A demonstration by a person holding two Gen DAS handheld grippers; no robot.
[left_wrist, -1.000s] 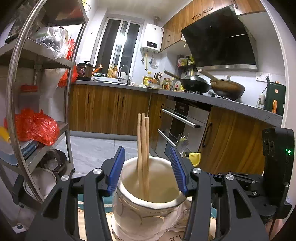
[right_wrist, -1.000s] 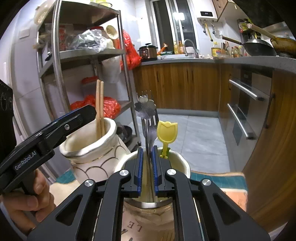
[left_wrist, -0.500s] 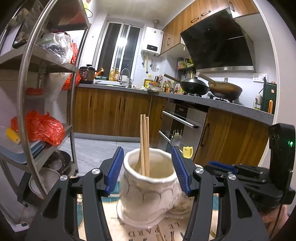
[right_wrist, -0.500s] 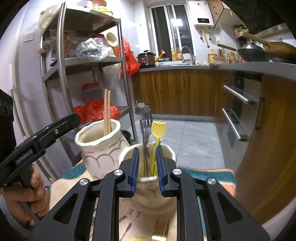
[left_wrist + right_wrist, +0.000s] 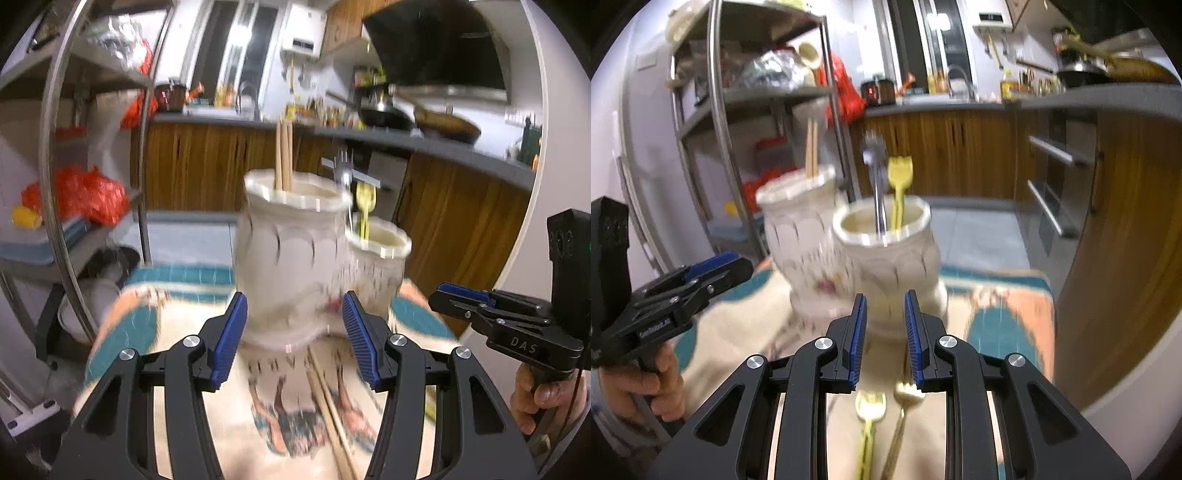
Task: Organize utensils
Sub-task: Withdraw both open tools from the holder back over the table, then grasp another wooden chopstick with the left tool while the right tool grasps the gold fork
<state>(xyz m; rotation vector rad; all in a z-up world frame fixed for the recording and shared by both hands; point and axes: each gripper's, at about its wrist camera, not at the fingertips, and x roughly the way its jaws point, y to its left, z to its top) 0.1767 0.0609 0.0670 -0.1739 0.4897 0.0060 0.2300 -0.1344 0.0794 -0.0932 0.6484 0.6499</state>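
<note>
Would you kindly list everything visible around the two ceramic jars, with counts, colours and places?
Ceramic jars: two, cream; taller jar beside the shorter jar, both on the patterned cloth.
Chopsticks in the taller jar: a few, wooden, upright.
Metal fork: one, silver, upright in the shorter jar.
Yellow utensil: one, in the shorter jar.
Loose chopsticks: wooden, flat on the cloth.
Loose forks: two, gold-toned, flat on the cloth.
Metal rack: one, steel, behind the jars.
Woks: two, dark, on the counter.
Left hand-held gripper: open, empty.
Right hand-held gripper: jaws just opening, empty.
</note>
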